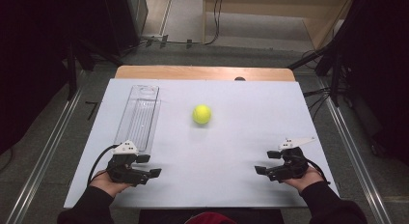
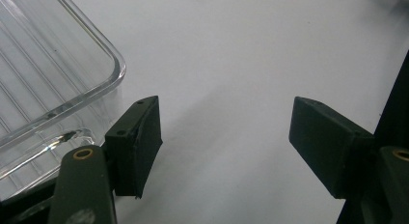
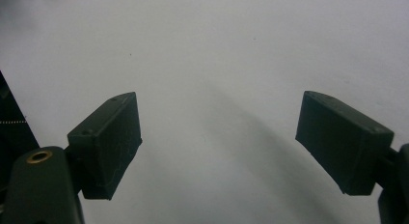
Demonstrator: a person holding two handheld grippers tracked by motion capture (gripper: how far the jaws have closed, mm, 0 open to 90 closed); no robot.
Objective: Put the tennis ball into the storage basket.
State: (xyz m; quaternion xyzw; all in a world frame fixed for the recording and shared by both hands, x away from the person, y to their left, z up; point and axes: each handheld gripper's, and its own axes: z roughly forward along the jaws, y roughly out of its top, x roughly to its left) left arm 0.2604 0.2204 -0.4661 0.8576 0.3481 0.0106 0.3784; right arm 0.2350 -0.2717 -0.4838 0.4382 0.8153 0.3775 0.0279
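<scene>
While both grippers [image 1: 150, 166] [image 1: 263, 162] rest empty, fingers apart, the ball [image 1: 202, 114] awaits pickup; next likely a reach toward it, then the tray [image 1: 138, 115].

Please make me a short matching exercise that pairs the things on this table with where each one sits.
Things:
1. Yellow-green tennis ball
2. Clear ribbed plastic tray
3. Left claw
4. Right claw

Places:
A. Near right of the white board, jaws apart
B. Middle of the board, alone
C. Left side, running front to back
D. Just beside the tray's near end, jaws apart

Pairs: 1-B, 2-C, 3-D, 4-A
</scene>
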